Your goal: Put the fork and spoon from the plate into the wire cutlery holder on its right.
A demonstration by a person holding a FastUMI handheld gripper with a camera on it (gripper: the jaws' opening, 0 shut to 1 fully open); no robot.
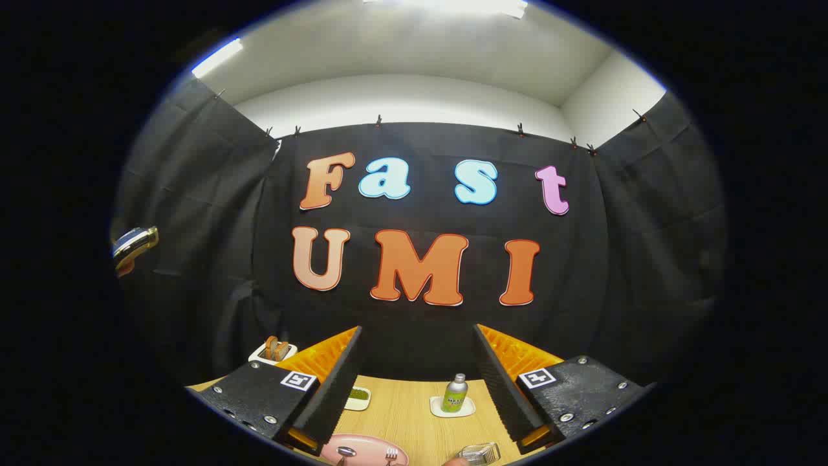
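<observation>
The gripper (417, 382) hangs above the pale wooden desk (414, 414) with its black ridged jaws wide apart and nothing between them. Below and between the fingers lies the round pink plate (369, 446), carrying the silver metal spoon (345, 452) on its left part and the silver metal fork (391, 454) beside it to the right. Just right of the plate stands what looks like the wire cutlery holder (482, 452), though little of it can be made out. Farther along the desk, a small green bottle with a silver cap (455, 393) stands upright on a white coaster (452, 407), and a small white dish with green contents (357, 397) sits near the left finger. A white tray holding brown pieces (274, 350) lies beyond the left finger
</observation>
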